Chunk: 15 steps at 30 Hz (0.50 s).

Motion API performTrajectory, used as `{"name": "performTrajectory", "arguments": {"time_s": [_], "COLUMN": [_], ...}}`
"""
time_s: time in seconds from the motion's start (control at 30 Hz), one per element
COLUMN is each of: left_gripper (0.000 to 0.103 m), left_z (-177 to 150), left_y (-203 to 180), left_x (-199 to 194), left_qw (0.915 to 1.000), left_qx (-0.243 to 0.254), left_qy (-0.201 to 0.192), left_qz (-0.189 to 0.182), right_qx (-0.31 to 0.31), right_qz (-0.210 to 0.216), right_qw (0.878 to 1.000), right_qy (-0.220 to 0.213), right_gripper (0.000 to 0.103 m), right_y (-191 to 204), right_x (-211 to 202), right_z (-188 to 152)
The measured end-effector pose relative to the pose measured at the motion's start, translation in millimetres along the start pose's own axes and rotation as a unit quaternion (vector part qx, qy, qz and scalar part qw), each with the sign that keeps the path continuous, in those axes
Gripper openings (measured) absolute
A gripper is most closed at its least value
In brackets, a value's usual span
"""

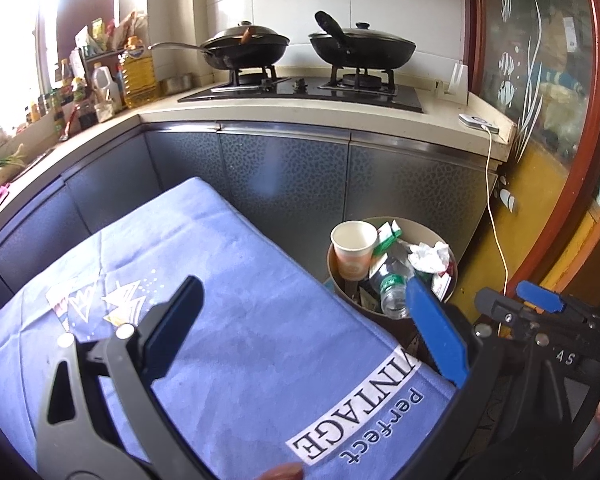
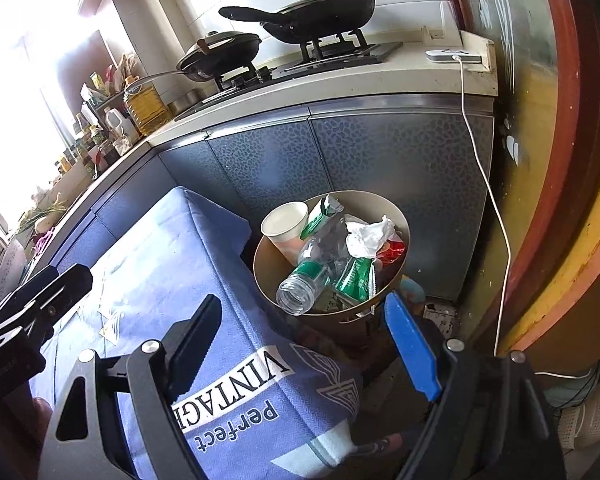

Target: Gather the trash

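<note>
A round tan trash bin stands on the floor beside the blue-clothed table. It holds a paper cup, a clear plastic bottle, crumpled white tissue and green cartons. My left gripper is open and empty above the table's near edge. My right gripper is open and empty, just short of the bin. It also shows at the right of the left wrist view.
Grey kitchen cabinets run behind table and bin. A stove with two black woks tops the counter. A white cable hangs down right of the bin. Bottles crowd the left counter. A red-framed glass door stands right.
</note>
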State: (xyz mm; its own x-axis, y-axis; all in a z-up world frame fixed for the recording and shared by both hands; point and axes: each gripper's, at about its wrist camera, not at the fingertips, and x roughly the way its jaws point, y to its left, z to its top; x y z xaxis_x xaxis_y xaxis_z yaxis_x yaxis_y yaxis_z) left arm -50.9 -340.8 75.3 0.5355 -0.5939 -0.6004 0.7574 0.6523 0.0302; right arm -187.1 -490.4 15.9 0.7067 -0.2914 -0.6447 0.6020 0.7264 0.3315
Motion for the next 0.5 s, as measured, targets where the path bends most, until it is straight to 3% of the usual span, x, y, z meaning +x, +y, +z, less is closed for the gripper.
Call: {"name": "performTrajectory", "arguments": {"time_s": [0.5], "left_gripper": [0.097], "left_z": [-9.9], "left_y": [4.0], "left_x": [6.3], "left_qw": [0.9998], "left_qx": [0.000], "left_qy": [0.017], "left_qz": [0.011], "right_qx": [-0.005], "right_qz": [0.013], "right_qw": [1.000], "right_qy": [0.001], "right_gripper": [0.083], "right_y": [6.7], "right_x": [0.6], "right_z": [0.3]}}
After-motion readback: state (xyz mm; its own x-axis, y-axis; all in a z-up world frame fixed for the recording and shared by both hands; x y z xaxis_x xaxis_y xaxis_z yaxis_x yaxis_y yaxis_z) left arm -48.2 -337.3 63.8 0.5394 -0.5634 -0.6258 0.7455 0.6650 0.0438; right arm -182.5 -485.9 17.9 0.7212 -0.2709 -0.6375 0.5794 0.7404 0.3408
